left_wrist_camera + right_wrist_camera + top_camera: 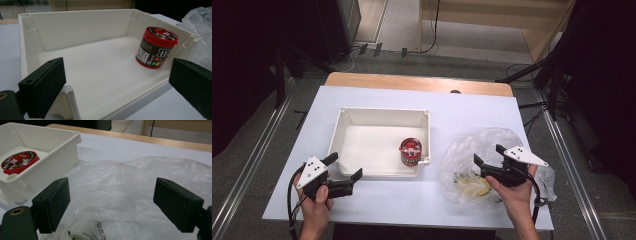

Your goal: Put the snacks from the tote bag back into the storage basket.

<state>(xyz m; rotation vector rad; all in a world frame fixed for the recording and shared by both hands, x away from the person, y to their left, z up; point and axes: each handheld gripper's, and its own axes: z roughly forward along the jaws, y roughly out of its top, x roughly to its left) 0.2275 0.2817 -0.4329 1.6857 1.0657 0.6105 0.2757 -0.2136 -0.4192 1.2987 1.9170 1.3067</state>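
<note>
Right gripper [490,156]: jaws apart, empty, over the crinkled clear plastic bag [484,150] at four o'clock on the table.
Left gripper [343,166]: jaws apart, empty, at the white plastic tray [346,131]'s seven o'clock corner.
Red-lidded candy tub [411,152]: upright, tray's five o'clock corner.
Risk: slippery film may slide free, spilling the yellowish contents [473,185].

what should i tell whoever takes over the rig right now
Left gripper: open, holding nothing, at the near left corner of the white bin.
Right gripper: open, holding nothing, over the clear plastic bag, which lies on the table right of the bin.
Candy tub: upright in the bin's near right corner.
Done: the tub is in the bin.
Left: likely the yellow-packed items inside the bag; they have not been gripped yet.
</note>
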